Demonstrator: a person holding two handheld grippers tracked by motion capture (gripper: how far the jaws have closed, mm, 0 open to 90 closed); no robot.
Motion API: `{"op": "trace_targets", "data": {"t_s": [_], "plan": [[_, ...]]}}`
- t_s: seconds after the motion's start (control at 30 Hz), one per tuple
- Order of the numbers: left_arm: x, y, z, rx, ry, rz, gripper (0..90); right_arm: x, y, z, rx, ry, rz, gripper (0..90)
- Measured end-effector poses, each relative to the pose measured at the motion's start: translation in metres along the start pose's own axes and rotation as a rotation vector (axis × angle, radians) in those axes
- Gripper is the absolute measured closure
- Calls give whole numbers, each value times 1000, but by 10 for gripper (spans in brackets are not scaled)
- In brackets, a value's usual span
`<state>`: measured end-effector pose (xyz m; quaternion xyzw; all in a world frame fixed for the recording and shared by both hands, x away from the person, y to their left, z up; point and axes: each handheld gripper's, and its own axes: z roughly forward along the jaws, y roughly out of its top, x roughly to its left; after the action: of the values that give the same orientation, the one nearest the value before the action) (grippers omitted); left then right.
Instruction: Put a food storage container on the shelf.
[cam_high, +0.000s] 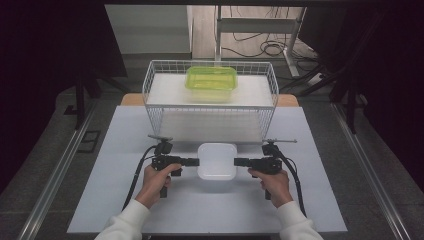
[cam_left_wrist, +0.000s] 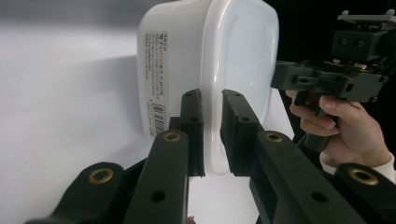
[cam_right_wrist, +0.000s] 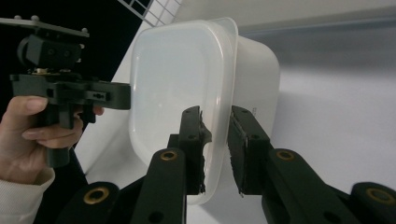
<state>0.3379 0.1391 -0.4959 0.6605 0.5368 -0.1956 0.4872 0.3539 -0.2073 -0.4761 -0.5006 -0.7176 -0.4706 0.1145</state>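
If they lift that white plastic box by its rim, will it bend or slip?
The white box looks thin and translucent, so probably light and slightly flexible. Each hand-held gripper, left and right, pinches only its narrow lip, and smooth plastic might slip. It looks empty, so tipping seems unlikely.

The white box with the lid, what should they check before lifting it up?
1. Left gripper clamps the rim of the white box: ok, a jaw on each side of the lid edge.
2. Right gripper clamps the opposite rim: ok.
3. Both grips level across from each other: ok, seen from the high view.
4. Lid sits fully on: cannot tell.
5. Table around the box free of other things: ok.
6. Wire basket stands apart from the box: ok, behind it, with the green container inside.
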Motion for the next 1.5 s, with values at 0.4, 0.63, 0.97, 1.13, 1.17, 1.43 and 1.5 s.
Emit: {"op": "trace_targets", "data": {"t_s": [0.4,0.63,0.97,1.13,1.17,1.43,1.5], "plan": [[-16,4,-18,-47,7,79,781,27,8,-14,-60,35,-96,764],[-19,6,-22,-54,-1,91,782,31,10,-16,-69,35,-121,764],[-25,14,-30,-64,-4,112,782,39,18,-19,-77,45,-152,763],[-29,21,-32,-67,-4,122,783,41,24,-22,-86,51,-157,763],[-31,22,-33,-70,-1,126,783,41,26,-22,-88,50,-164,764],[-46,33,-46,-97,-2,151,785,52,39,-28,-112,69,-185,764],[-51,37,-50,-102,-2,162,785,55,43,-31,-122,76,-193,764]]}}
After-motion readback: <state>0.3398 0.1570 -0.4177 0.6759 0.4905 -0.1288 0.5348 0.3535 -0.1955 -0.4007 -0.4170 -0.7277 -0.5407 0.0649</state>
